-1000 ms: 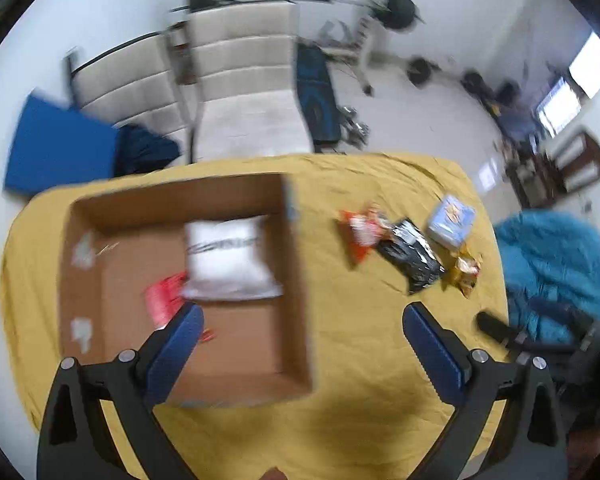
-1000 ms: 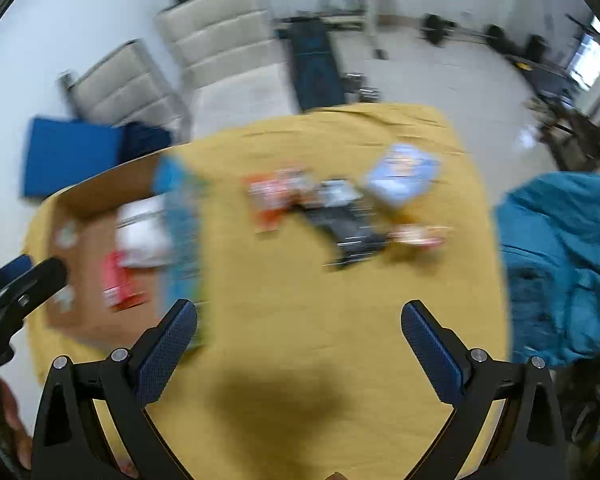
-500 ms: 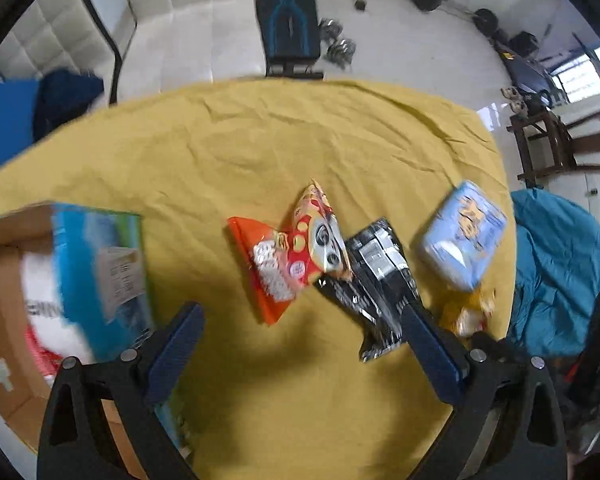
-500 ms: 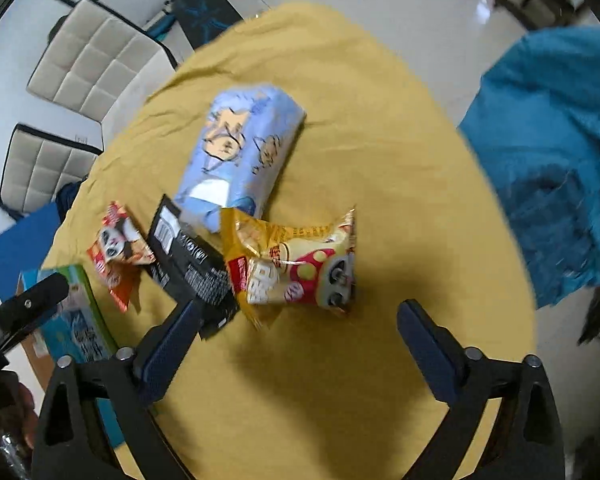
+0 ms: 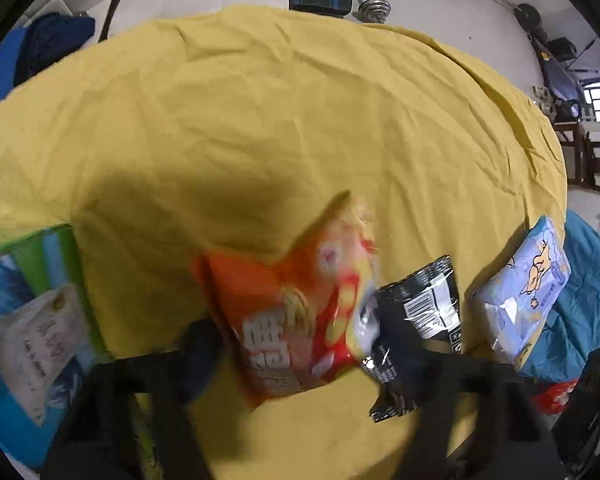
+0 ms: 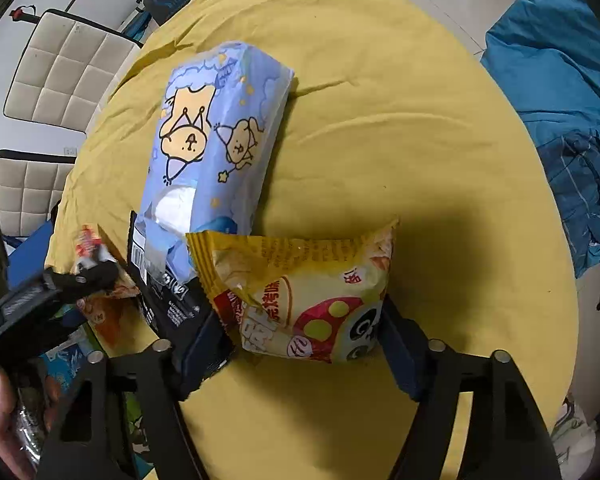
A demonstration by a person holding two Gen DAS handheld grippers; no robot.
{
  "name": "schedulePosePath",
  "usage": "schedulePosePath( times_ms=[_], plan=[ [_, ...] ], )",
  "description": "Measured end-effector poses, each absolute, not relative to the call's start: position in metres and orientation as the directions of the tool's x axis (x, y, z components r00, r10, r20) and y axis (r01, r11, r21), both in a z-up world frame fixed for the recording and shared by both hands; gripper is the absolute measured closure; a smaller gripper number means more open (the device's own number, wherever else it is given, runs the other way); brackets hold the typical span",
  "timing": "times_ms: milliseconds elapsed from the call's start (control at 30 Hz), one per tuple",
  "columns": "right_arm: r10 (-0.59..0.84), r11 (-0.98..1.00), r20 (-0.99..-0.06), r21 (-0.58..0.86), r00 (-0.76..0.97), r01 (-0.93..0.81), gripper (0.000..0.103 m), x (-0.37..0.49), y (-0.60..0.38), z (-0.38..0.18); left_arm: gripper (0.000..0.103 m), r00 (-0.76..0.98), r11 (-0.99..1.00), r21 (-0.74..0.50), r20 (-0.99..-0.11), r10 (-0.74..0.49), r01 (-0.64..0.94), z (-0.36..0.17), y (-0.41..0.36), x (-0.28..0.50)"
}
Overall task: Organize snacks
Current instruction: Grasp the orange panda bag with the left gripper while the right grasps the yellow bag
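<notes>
Grippers have dropped onto snacks: my right gripper (image 6: pixel 304 332) wide around the yellow crinkly packet (image 6: pixel 300 296), left gripper (image 5: pixel 308 344) wide at the orange foil packet (image 5: pixel 291 312), ready to grasp

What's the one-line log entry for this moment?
left gripper: open, straddling orange snack bag | right gripper: open, straddling yellow snack bag | neither bag gripped yet | both on yellow cloth

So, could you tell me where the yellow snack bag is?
In the right wrist view, the yellow snack bag lies between the right gripper's open fingers, overlapping the blue cartoon pack.
</notes>
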State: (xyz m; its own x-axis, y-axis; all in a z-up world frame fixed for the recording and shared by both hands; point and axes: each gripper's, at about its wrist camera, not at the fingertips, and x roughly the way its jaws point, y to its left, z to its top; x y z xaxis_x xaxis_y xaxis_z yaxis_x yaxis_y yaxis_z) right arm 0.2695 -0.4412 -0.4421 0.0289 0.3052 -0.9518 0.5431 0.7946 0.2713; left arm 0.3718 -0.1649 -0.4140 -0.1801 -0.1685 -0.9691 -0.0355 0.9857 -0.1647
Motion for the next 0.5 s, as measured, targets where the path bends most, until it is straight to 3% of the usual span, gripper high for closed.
schedulePosePath(
  times_ms=[267, 333, 500],
  plan=[
    [0.273, 0.820, -0.962, 0.248, 0.028, 0.515, 0.043, 0.270, -0.436, -0.435, 0.054, -0.080, 0.993, -0.107, -0.992, -0.102, 0.055, -0.398, -0.183, 0.351],
    [0.258, 0.831, -0.966, 0.237, 0.028, 0.503, 0.054, 0.270, -0.438, -0.431, 0.054, -0.052, 0.993, -0.079, -0.996, -0.074, 0.089, -0.392, -0.187, 0.343],
    [0.201, 0.876, -0.979, 0.194, 0.033, 0.442, 0.055, 0.262, -0.431, -0.415, 0.055, 0.019, 0.988, -0.014, -1.000, -0.017, 0.153, -0.376, -0.199, 0.324]
  ],
)
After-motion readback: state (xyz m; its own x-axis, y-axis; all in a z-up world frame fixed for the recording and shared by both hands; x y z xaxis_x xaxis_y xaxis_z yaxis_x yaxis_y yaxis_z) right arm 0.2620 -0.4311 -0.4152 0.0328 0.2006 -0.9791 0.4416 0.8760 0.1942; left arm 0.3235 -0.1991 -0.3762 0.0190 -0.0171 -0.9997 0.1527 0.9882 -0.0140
